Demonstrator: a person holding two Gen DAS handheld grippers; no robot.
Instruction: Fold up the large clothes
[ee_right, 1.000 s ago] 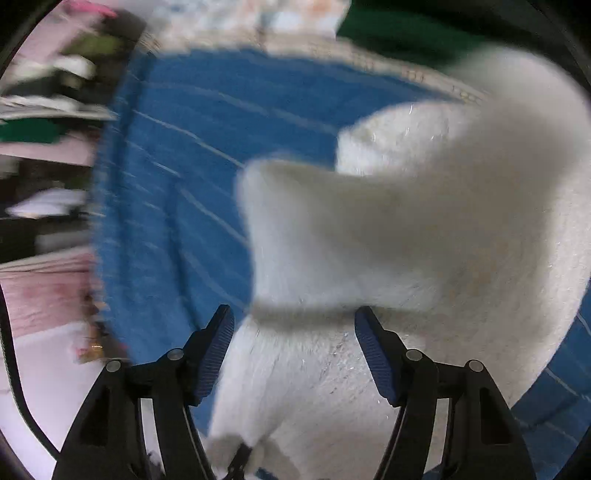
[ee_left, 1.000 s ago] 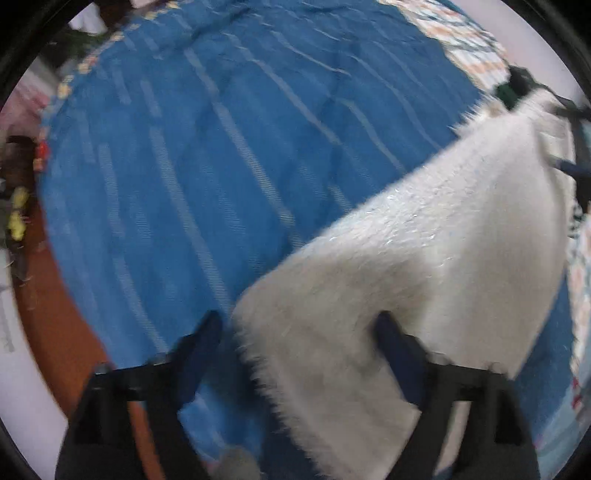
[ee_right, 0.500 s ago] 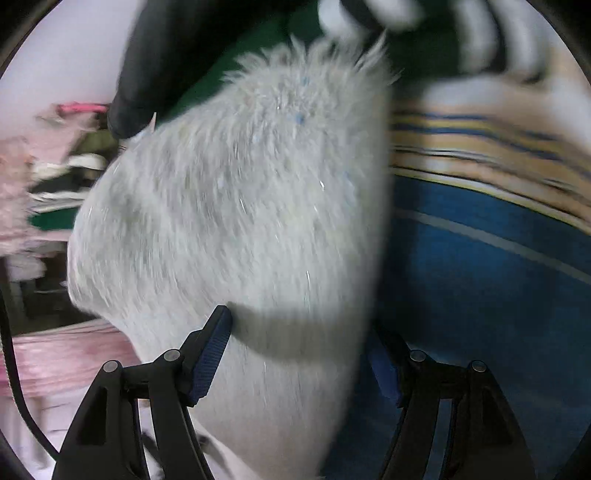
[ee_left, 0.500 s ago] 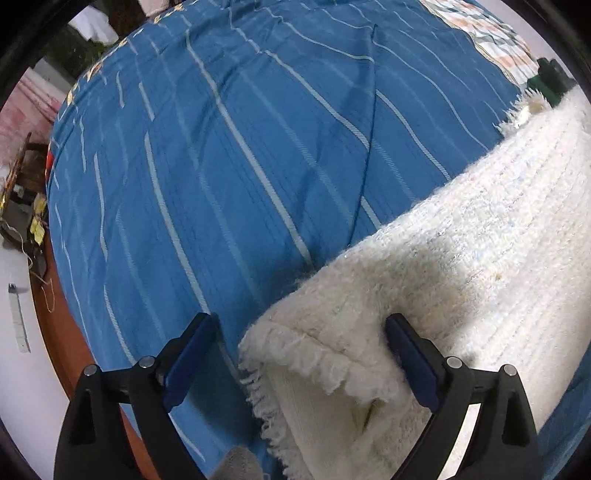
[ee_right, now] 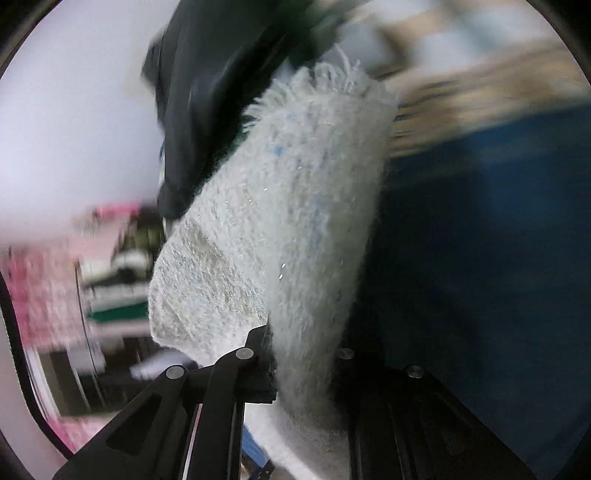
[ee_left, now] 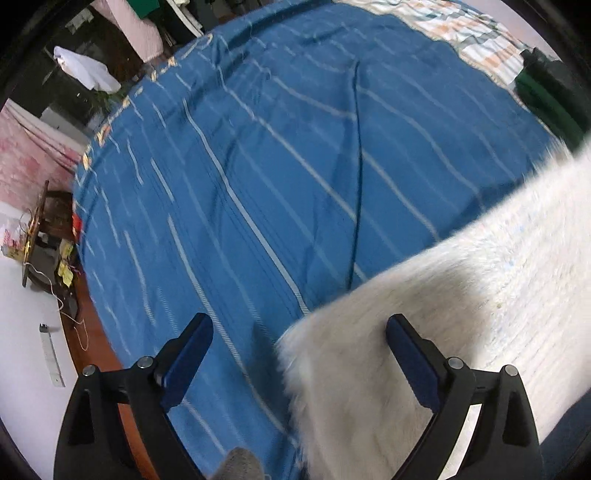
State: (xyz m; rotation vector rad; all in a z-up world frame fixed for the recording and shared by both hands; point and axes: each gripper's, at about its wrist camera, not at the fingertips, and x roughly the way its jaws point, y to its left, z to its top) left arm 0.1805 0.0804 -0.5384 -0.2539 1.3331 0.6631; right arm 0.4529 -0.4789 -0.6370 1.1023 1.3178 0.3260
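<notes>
In the left wrist view the left tongs (ee_left: 299, 354) are spread wide. Their two blue pads (ee_left: 188, 358) stand far apart at the bottom of the frame. A fluffy white sweater (ee_left: 461, 295) fills the lower right of this frame. Its fuzzy edge lies between the two pads, but the pads do not press on it. The sweater runs from the bottom middle up to the right edge. Under it is a bed with a blue striped sheet (ee_left: 258, 166) that fills most of the frame. A checked blanket (ee_left: 469, 33) sits at the upper right. Dark green clothes (ee_left: 546, 99) lie at the right edge, just above the sweater. At the far left there is a white floor (ee_left: 22, 350) and a small cluttered shelf (ee_left: 44, 236).

In the right wrist view the right tongs (ee_right: 303, 369) are pinched tight on the white sweater (ee_right: 280, 229). The sweater stands up through the middle of the frame, with its frayed end at the top. A dark cloth (ee_right: 195, 110) is just beside it at the upper left. The blue sheet (ee_right: 498, 258) is a blur on the right. Pink things on the left are too blurry to tell.
</notes>
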